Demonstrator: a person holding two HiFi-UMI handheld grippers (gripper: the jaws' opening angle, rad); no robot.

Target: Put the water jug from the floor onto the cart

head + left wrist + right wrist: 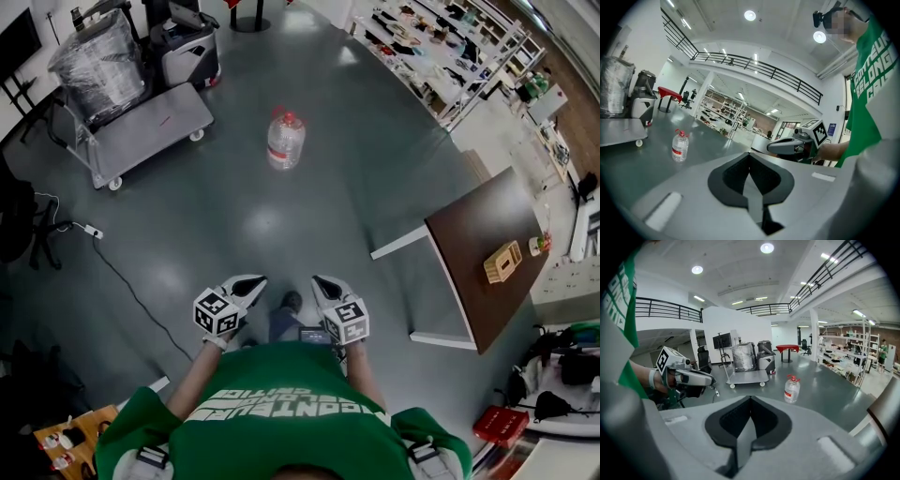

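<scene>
**Ann:** Grey floor all round, and the water jug stands upright on it, red cap on top, well ahead of both sets of fingertips.

**Ben:** And the grippers?

**Ann:** The left gripper and the right gripper are side by side, low in front of the person's green shirt, tips aimed towards the jug. Each gripper's own view shows its jaws pressed together with nothing between the pads.

**Ben:** Where's the cart?

**Ann:** The cart sits beyond the left gripper's fingers and off to their left, with a bare deck on the jug's side. A plastic-wrapped bundle is at its handle end. Jug and cart are apart, not touching.

**Ben:** How does the jug line up?

**Ann:** It's left of the left fingertips and a little right of the right ones, so roughly between the two. How full it is, I can't say; it's too small from here.
</scene>
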